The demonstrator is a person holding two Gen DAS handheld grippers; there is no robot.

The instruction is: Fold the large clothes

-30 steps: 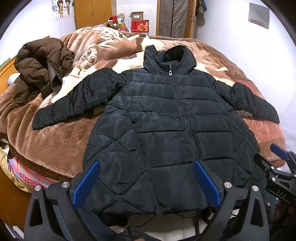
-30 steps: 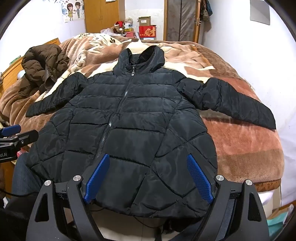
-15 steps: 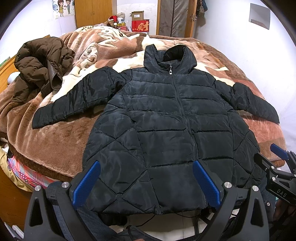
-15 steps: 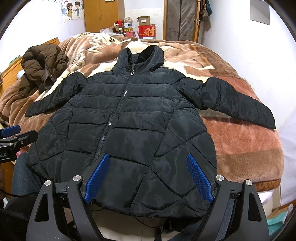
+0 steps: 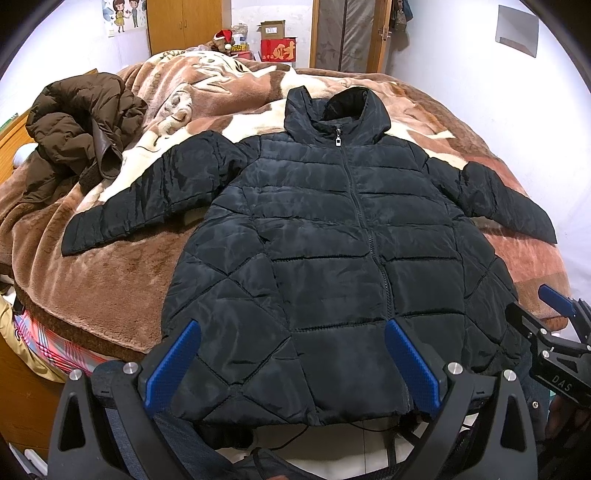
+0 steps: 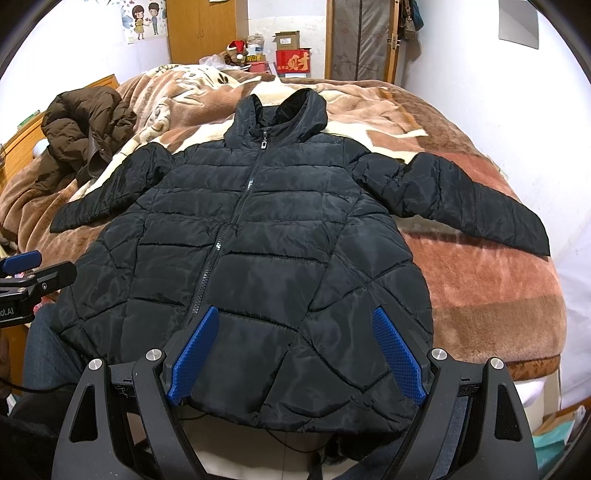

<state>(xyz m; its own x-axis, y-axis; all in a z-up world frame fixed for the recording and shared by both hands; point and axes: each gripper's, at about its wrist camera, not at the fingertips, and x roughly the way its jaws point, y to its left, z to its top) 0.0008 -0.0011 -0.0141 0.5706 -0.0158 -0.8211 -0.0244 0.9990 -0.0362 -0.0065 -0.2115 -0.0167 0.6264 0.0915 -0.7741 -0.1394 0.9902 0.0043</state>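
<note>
A black quilted puffer jacket (image 5: pixel 332 251) (image 6: pixel 258 251) lies flat and zipped on the bed, front up, hood at the far end, both sleeves spread outward. Its hem hangs over the near edge of the bed. My left gripper (image 5: pixel 291 343) hovers open above the hem on the jacket's left half, nothing between its blue pads. My right gripper (image 6: pixel 295 332) is open too, above the hem on the right half. Each gripper shows at the edge of the other's view, the right gripper (image 5: pixel 554 332) and the left gripper (image 6: pixel 29 273).
A brown fleece blanket (image 5: pixel 110 280) (image 6: pixel 480 295) covers the bed. A crumpled brown coat (image 5: pixel 77 125) (image 6: pixel 85 125) lies at the far left. Boxes (image 5: pixel 277 46) and a wardrobe (image 5: pixel 184 26) stand beyond the bed. A white wall (image 6: pixel 517 92) runs along the right side.
</note>
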